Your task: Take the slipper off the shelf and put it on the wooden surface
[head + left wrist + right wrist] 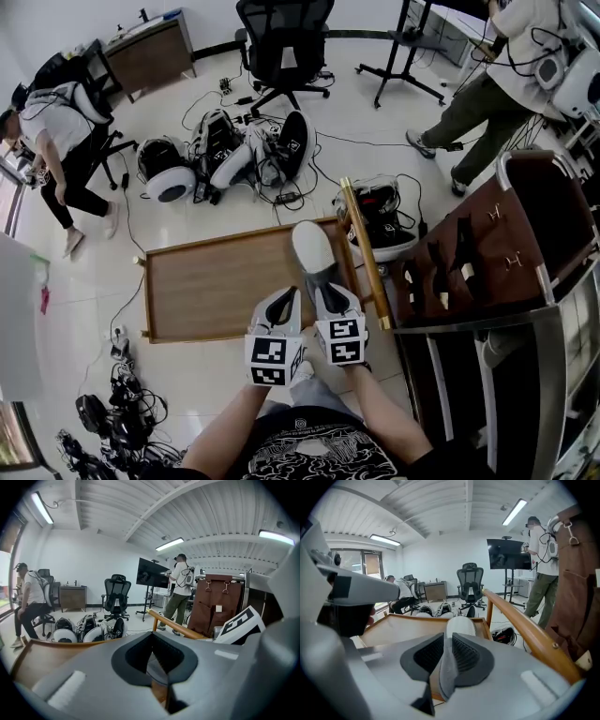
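A white slipper [312, 248] with a grey insole lies on the right end of the wooden surface [216, 286], toe pointing away from me. My right gripper [330, 292] is at its heel. In the right gripper view the slipper's [461, 626] grey heel rim still stands between the jaws of the right gripper [445, 656], which have loosened off it. My left gripper [283, 305] hovers just left of the right one, over the board's near edge. The left gripper [151, 663] has a narrow gap between its jaws and holds nothing. The brown shelf [487, 253] stands to the right.
A wooden rail [366, 253] runs along the board's right side, between it and the shelf. Helmets, bags and cables [225, 155] litter the floor beyond the board. An office chair [281, 42] stands farther back. One person [56, 141] sits at the left and another [497, 84] stands at the right.
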Tool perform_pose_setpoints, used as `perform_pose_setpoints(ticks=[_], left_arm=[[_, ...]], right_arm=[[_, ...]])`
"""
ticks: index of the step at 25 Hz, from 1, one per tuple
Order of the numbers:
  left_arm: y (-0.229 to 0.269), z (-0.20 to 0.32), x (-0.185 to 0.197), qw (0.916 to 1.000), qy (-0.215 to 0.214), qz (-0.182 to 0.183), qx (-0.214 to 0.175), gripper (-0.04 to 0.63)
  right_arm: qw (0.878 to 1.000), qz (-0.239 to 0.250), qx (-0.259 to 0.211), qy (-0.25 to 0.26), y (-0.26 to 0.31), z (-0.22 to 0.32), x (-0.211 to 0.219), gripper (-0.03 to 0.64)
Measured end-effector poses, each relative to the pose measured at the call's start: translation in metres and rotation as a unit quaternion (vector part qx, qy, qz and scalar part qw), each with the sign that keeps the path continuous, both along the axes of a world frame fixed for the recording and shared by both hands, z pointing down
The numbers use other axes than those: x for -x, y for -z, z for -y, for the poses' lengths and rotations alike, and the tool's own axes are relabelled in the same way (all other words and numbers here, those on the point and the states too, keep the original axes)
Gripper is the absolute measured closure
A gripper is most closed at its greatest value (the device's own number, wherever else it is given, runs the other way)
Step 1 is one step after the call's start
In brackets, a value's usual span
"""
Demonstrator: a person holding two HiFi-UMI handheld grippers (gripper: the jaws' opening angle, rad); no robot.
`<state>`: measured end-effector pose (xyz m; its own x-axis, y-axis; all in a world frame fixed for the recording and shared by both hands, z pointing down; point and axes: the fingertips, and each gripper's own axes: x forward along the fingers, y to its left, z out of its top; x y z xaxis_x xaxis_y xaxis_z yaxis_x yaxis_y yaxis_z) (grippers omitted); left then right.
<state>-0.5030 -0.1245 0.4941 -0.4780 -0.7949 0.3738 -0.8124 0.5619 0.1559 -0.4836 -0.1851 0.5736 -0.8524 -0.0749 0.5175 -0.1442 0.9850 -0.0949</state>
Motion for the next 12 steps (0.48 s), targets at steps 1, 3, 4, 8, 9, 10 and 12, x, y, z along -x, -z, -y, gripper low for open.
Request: perform_pose_setpoints(ticks=[1, 3, 4, 8, 9, 10, 12], left_arm=[[0.002, -0.002, -0.002, 1.0, 0.0, 0.003, -0.002, 0.591], [0.008, -0.007, -0.004, 0.9999, 0.0, 0.008, -0.007, 0.591], [0.011, -0.01, -0.005, 0.9999, 0.0, 0.01, -0.011, 0.591], [0.021, -0.028, -0.019, 0.9996, -0.001, 0.016, -0.024, 0.591], [0.023, -0.033, -0.023, 0.9995, -0.003, 0.019, -0.025, 0.591], [0.026, -0.038, -0.026, 0.9994, -0.005, 0.022, -0.026, 0.591], [0.032, -0.051, -0.031, 0.9992, -0.005, 0.027, -0.029, 0.591]], right_arm=[[1.0, 0.008, 0.001, -0.001, 0.005, -0.003, -0.001, 0.566], [1.0, 0.024, -0.001, 0.0, 0.018, -0.011, -0.002, 0.571], [1.0, 0.03, -0.003, 0.0, 0.025, -0.015, -0.003, 0.575], [0.998, 0.054, -0.021, 0.005, 0.054, -0.035, -0.014, 0.585], [0.998, 0.059, -0.026, 0.006, 0.061, -0.041, -0.017, 0.591], [0.998, 0.063, -0.029, 0.008, 0.066, -0.046, -0.021, 0.595], [0.997, 0.071, -0.031, 0.008, 0.077, -0.059, -0.028, 0.609]])
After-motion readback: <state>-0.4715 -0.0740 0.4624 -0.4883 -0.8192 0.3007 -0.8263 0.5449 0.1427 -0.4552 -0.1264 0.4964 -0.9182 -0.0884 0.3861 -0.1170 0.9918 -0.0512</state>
